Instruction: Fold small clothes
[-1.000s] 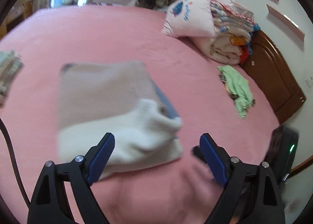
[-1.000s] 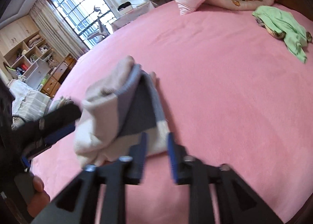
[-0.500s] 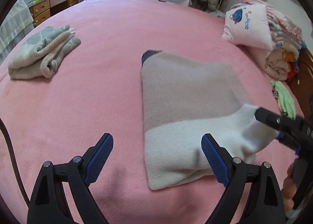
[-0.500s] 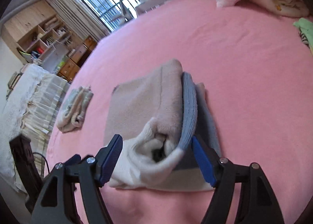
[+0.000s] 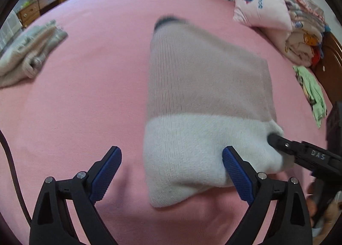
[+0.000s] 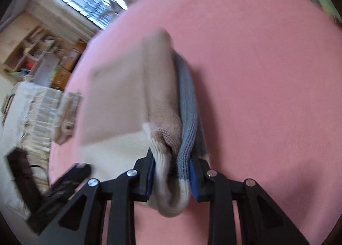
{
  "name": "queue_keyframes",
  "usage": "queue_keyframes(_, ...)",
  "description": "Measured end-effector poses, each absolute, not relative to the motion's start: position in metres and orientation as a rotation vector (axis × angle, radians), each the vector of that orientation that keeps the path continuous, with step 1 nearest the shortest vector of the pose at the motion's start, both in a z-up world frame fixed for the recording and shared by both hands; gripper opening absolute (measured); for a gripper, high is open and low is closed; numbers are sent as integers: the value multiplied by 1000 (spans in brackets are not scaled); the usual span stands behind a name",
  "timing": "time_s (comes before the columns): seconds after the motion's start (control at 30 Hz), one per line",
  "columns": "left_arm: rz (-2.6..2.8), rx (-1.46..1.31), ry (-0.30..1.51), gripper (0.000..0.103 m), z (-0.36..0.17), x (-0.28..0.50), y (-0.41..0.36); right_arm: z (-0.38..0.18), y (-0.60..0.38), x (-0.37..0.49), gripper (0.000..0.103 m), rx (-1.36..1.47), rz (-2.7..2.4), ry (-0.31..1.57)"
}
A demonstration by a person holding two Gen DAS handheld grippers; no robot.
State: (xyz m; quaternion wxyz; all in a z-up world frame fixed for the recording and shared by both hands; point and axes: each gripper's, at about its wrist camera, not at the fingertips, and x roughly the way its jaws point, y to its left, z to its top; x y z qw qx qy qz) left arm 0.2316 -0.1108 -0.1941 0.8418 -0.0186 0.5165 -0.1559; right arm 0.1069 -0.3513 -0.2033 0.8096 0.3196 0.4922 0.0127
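Observation:
A folded knit sweater (image 5: 205,99), beige above and white below with a blue-grey layer (image 6: 188,116), lies on the pink bed (image 5: 96,95). My left gripper (image 5: 171,153) is open just above the sweater's near white corner, its right pad (image 5: 237,172) against the white edge and its left pad over bare bedspread. My right gripper (image 6: 172,159) has its jaws closing on the sweater's near right edge, with white and blue-grey folds pinched between the blue pads. In the left wrist view the right gripper's fingertip (image 5: 277,140) digs into the white edge.
A folded grey-beige garment (image 5: 27,56) lies at the far left of the bed. A pink pillow (image 5: 263,7) and stacked bedding sit far right by the wooden headboard (image 5: 331,63), with a crumpled green garment (image 5: 312,91) below them. Drawers and a window stand beyond the bed.
Both grippers came down closer to the sweater. The right gripper's jaws opened wide around the sweater's right edge, then closed onto it. The left gripper stayed open.

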Motion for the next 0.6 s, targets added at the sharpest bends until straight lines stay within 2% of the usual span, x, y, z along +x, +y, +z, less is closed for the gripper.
queue_keyframes(0.07,-327,-47,1076,95,-195,229,-110,-207,-355,100,27,711,37,1014)
queue_keyframes(0.3,-327,-18,1065,95,-191,226,-111,-187,-334,99,36,534,11,987)
queue_keyframes(0.43,-338,38,1061,95,-178,227,-110,-164,-332,98,56,444,-51,980)
queue_keyframes(0.6,-374,57,1002,95,-142,241,-109,-120,-336,106,56,374,-48,889)
